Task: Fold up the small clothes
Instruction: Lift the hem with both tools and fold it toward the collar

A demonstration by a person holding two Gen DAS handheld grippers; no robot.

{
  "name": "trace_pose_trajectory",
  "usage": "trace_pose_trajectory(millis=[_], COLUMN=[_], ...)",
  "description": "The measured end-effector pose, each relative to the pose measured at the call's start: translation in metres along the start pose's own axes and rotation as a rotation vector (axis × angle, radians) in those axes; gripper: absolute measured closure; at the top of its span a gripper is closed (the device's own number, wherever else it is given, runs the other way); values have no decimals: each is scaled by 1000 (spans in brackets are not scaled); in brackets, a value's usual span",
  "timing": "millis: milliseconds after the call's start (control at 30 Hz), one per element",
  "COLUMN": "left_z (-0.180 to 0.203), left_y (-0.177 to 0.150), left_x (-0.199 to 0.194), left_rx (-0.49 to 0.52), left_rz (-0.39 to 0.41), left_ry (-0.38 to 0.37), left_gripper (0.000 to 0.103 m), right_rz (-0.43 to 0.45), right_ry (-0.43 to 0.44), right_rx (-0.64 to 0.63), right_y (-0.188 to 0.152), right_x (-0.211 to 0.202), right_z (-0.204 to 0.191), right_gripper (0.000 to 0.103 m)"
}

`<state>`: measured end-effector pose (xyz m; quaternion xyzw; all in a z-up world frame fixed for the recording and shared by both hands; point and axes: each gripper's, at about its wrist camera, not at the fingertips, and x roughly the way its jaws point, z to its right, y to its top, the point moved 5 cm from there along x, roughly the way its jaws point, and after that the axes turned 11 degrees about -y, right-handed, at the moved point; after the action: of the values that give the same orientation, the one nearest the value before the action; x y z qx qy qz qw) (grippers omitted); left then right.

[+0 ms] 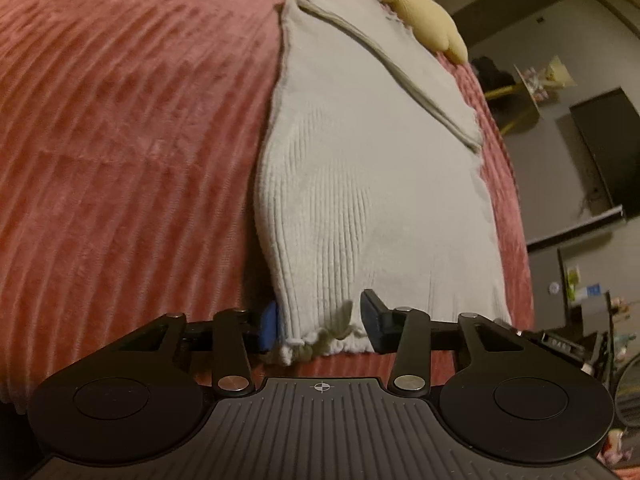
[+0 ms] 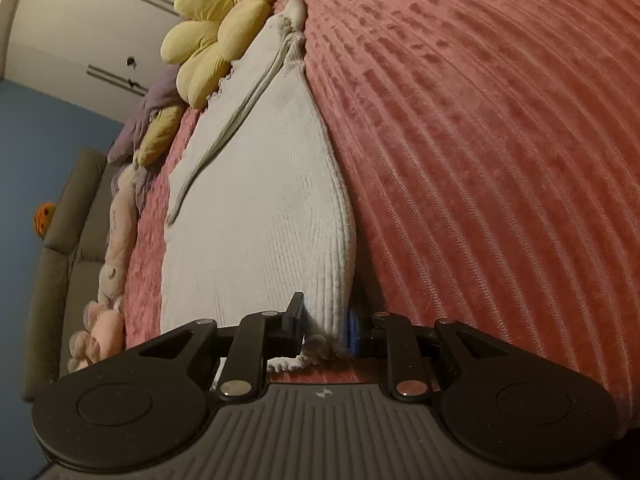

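With each tool, left [image 1: 320,320] and right [image 2: 324,330], clamped on a near hem corner of the white ribbed garment [image 1: 360,200], both corners are best lifted level and carried together toward the bed's [image 1: 120,120] far edge.

No readable words, brand names or numbers appeared in either view. The only sign was a small white crosshair-in-a-circle mark [image 1: 323,387] printed on the ribbed dark grey plastic body of the left gripper [image 1: 320,322], near its front edge. The ribbed dark grey body of the right gripper [image 2: 325,326] bore a similar small pale mark [image 2: 322,392], too dim to make out clearly. Small packages on a distant shelf were too blurred to read.
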<state>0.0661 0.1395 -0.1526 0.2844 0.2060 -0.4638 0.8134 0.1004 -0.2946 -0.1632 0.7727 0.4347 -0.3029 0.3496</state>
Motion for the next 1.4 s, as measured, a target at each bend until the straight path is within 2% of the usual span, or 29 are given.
trace_pose_trajectory(millis=[67,200,267,367,500,667,833,967,1067,1233,1400], left_z=[0,-1,-1,1,20,50,67,62,59,56,50], left_y=[1,4,7,13,28,75,126,160,176,190,190], left_x=[6,13,12,6,-4,-18,-16,0,17,39,50], left_rx=[6,-10,-18,-46,-40,21,113,110,131,202,273], left_rz=[-24,-30,-22,-1,66,196,320,367,372,351,316], left_ry=[16,0,-11,-51,-129,-178,-121,-27,52,135,226], left_gripper=[69,72,85,88,90,90,90,90,90,90,87], right_rz=[-2,-5,-6,-1,36,100,205,287,343,393,398], right_ry=[-15,-21,-10,25,61,91,68,-24,-115,-234,-294], right_rx=[-29,-32,-25,-8,-20,-46,-86,-140,-223,-358,-391], right_y=[1,4,6,12,28,62,110,144,163,181,187], right_x=[1,2,1,-1,-4,-1,8,23,38,62,72], right_z=[-4,-10,-11,-17,-32,-60,-84,-99,-112,-127,-124], right_gripper=[82,85,87,88,88,88,89,89,89,89,87])
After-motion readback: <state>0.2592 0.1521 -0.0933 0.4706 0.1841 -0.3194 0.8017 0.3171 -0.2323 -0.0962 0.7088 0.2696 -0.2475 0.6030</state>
